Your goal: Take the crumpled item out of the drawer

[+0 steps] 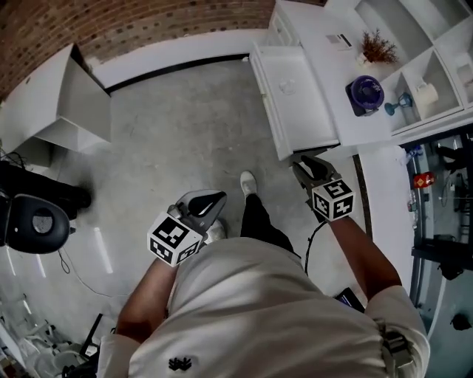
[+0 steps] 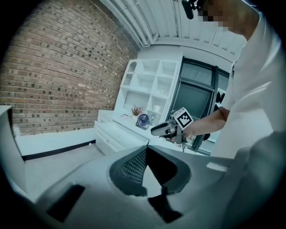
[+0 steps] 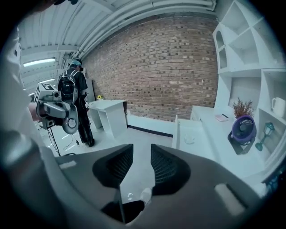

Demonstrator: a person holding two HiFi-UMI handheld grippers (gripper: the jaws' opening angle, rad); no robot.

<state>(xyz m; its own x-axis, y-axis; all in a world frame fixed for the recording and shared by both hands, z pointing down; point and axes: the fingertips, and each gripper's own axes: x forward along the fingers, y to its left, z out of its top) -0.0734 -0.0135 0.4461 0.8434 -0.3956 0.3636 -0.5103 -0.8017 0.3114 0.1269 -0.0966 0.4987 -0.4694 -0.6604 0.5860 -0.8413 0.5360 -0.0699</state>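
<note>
Brick wall (image 1: 111,22), grey concrete floor (image 1: 170,133), white shelf unit (image 1: 414,29) w/ cubbies, white desk (image 1: 44,103)

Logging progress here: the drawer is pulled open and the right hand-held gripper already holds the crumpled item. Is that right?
Not quite. The drawer is pulled open, but the crumpled item lies inside it, and the right hand-held gripper is empty, jaws apart. The right gripper view shows this.
</note>
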